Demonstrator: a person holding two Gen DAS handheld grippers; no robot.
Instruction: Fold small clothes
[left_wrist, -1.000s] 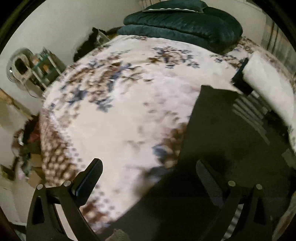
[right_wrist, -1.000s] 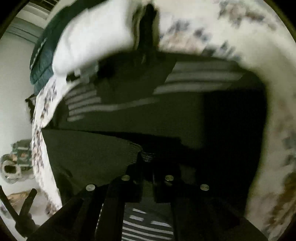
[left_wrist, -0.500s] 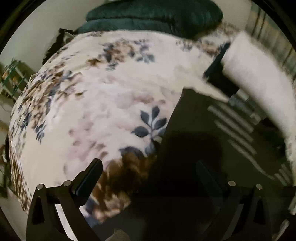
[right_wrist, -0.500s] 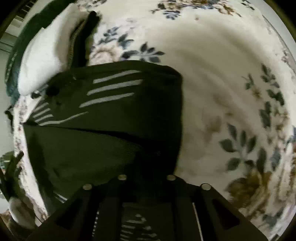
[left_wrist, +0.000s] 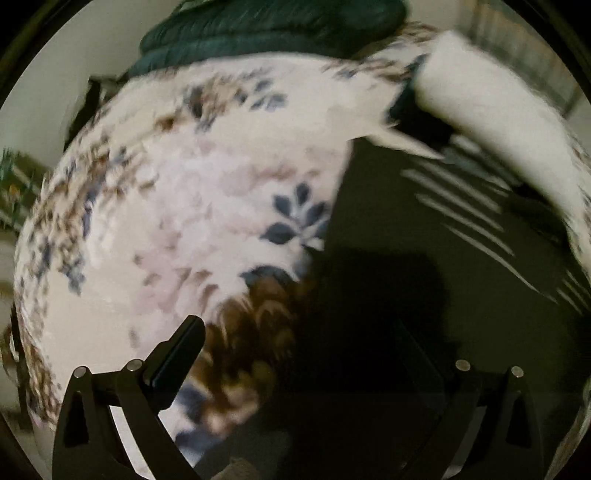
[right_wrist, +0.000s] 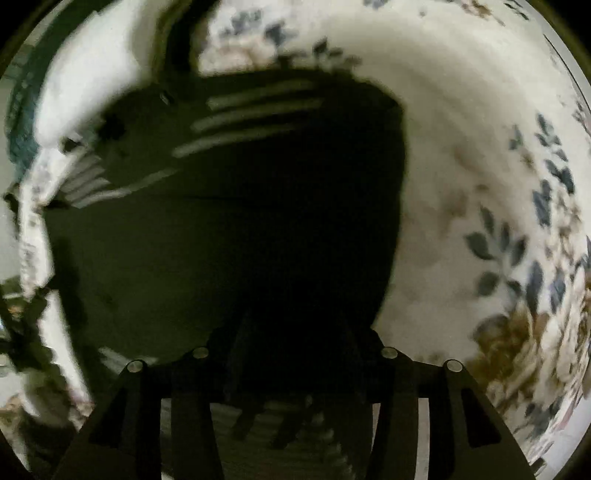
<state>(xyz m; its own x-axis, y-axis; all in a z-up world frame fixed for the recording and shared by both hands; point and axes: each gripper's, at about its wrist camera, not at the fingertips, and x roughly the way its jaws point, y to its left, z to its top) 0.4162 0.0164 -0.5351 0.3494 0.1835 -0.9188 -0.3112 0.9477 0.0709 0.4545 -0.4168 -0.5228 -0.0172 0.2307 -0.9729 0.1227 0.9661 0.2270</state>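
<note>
A dark garment with pale stripes (left_wrist: 424, 240) lies flat on the flowered blanket (left_wrist: 203, 192). My left gripper (left_wrist: 299, 343) is open; its left finger (left_wrist: 177, 350) is over the blanket and its right finger is hard to see against the dark cloth. In the right wrist view the same garment (right_wrist: 221, 221) fills the middle. My right gripper (right_wrist: 291, 354) hovers low over the garment's near edge; its fingers are lost in shadow, and I cannot tell whether they hold cloth.
A folded white garment (left_wrist: 491, 110) with something dark beneath it lies at the far side of the dark garment. A dark green quilt (left_wrist: 277, 29) is piled at the head of the bed. Flowered blanket (right_wrist: 480, 184) spreads to the right.
Both grippers have moved down and forward towards the bed. The right gripper's fingers, shut on the garment's edge a second ago, now look wider apart.
</note>
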